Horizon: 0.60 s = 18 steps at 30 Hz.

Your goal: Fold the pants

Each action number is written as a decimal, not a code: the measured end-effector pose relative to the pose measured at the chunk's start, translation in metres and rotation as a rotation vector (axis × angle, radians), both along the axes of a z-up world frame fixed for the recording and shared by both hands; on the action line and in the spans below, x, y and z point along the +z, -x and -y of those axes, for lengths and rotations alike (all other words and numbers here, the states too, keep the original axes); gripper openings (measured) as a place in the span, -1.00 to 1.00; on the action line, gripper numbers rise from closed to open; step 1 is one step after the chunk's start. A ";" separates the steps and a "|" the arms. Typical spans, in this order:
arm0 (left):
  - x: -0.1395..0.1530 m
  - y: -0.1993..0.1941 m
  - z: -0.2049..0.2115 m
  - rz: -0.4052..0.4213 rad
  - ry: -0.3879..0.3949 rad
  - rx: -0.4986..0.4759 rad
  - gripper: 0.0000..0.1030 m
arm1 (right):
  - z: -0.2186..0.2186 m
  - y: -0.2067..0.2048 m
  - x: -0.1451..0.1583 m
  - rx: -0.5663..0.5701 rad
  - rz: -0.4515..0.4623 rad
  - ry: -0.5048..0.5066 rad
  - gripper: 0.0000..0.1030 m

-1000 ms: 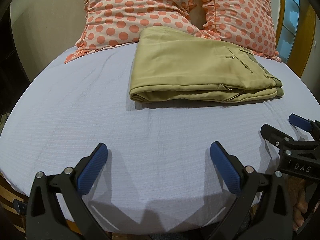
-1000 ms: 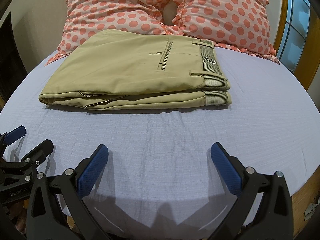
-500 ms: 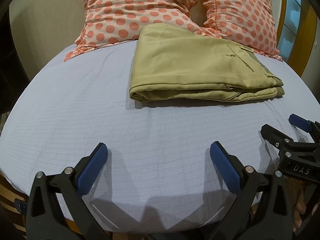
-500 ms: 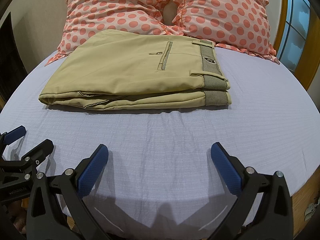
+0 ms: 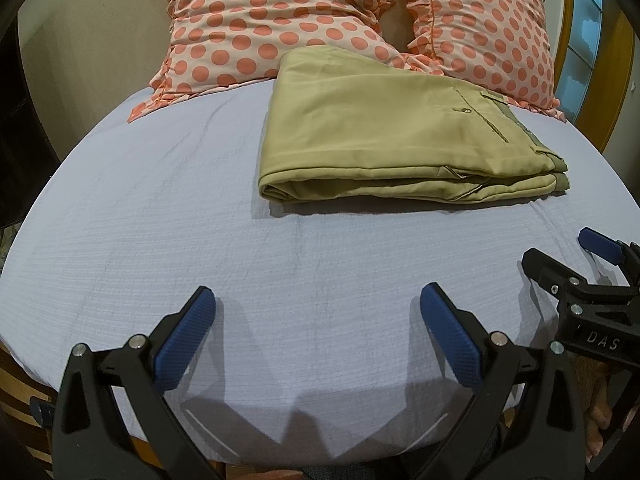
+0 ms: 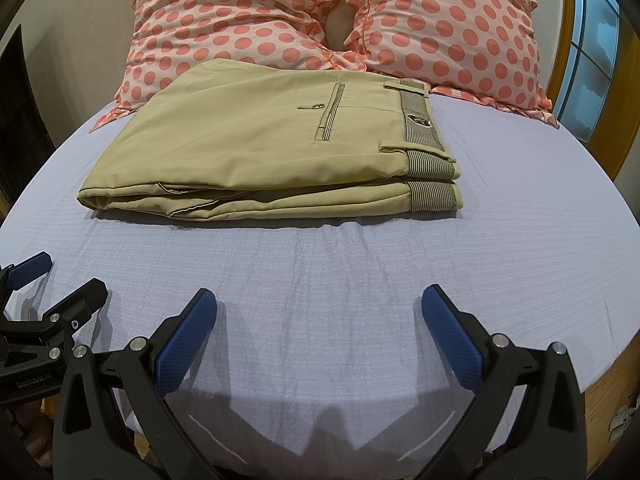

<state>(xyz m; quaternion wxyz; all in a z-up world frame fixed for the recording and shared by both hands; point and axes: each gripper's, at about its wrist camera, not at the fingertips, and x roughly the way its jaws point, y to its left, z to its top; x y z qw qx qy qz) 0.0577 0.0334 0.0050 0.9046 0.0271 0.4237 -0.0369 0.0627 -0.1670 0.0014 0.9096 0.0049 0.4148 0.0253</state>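
The khaki pants [image 5: 384, 140] lie folded in a flat stack on the pale blue bed sheet [image 5: 160, 220], waistband to the right. They also show in the right wrist view [image 6: 260, 152], with a striped waistband and back pocket on top. My left gripper [image 5: 316, 312] is open and empty above the sheet, well short of the pants. My right gripper [image 6: 318, 312] is open and empty too. Each gripper shows at the edge of the other's view, the right gripper [image 5: 560, 256] and the left gripper [image 6: 60, 276].
Two pink pillows with orange dots [image 6: 248, 20] [image 6: 448, 24] lean at the head of the bed, behind the pants. A wooden window frame [image 6: 560, 60] stands at the right. The bed's front edge lies just under the grippers.
The left wrist view has shifted slightly, so the pants sit a little higher in it. The right gripper and the pants have not moved. Both grippers stay open.
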 end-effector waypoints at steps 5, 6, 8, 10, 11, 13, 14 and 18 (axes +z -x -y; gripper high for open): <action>-0.001 -0.001 0.000 -0.003 0.001 0.002 0.97 | 0.000 0.000 0.000 0.000 0.000 0.000 0.97; -0.001 0.000 -0.001 -0.004 0.002 0.003 0.97 | 0.000 0.000 0.000 -0.001 0.000 0.000 0.97; -0.001 -0.001 -0.001 -0.005 0.002 0.002 0.97 | 0.000 0.000 0.000 -0.001 -0.001 0.000 0.97; -0.001 -0.001 -0.001 -0.003 0.002 0.003 0.97 | 0.000 0.000 0.000 -0.002 -0.001 0.000 0.97; -0.001 -0.001 -0.001 -0.003 0.002 0.002 0.97 | 0.000 0.000 0.000 -0.002 -0.001 0.000 0.97; -0.001 -0.001 -0.001 -0.004 0.001 0.002 0.97 | 0.000 0.000 0.000 -0.001 -0.001 0.000 0.97; -0.001 -0.001 -0.001 -0.005 0.002 0.002 0.97 | 0.000 0.000 0.000 -0.001 -0.001 0.000 0.97; -0.001 -0.001 0.000 -0.014 0.001 0.003 0.97 | 0.000 0.000 0.000 -0.001 -0.001 0.000 0.97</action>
